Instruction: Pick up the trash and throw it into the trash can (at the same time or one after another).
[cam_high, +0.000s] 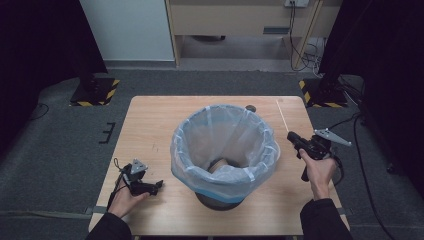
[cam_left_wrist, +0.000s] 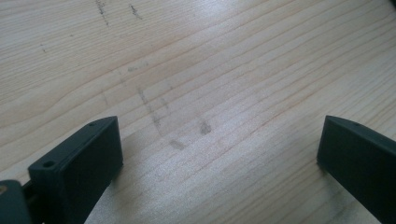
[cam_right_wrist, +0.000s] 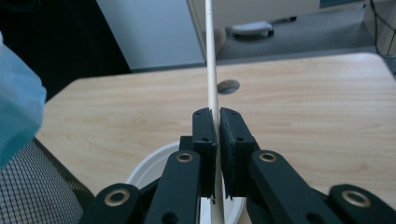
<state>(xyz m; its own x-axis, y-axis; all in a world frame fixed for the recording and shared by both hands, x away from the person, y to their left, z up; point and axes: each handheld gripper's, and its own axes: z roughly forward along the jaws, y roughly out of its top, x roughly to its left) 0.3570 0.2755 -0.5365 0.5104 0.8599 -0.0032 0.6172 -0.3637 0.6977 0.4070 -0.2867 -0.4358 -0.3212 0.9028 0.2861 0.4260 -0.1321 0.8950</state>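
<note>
**Right gripper view: thin stick pinched, bin waiting beside it**

Right gripper view looks along the right gripper (cam_right_wrist: 216, 122), whose jaws are pressed together on a thin wooden stick (cam_right_wrist: 211, 70). The stick runs up between the pads and on past them toward the table's far edge, with a short end showing below the jaws. Under the gripper lies a white round dish (cam_right_wrist: 149, 171), partly hidden, near the table's right edge. In the high view the stick (cam_high: 282, 116) slants from the right gripper (cam_high: 294, 138) toward the far right corner, lifted clear of the table (cam_high: 150, 125).

The bin (cam_high: 225, 150), a mesh basket lined with a pale blue bag, stands at the table's middle, its rim just left of the right hand (cam_high: 318, 170). The likely step is carrying the stick to that opening. To do it well, the person should keep the pinch firm, since a stick this slender can pivot in the pads. The long free end should be swung over the rim first and tipped down before letting go, so it does not snag or drag the loose liner.

The left gripper (cam_high: 150, 187) rests near the table's near left corner, by the left edge. In the left gripper view its jaws stand spread over bare wood (cam_left_wrist: 210, 70), holding nothing.
</note>
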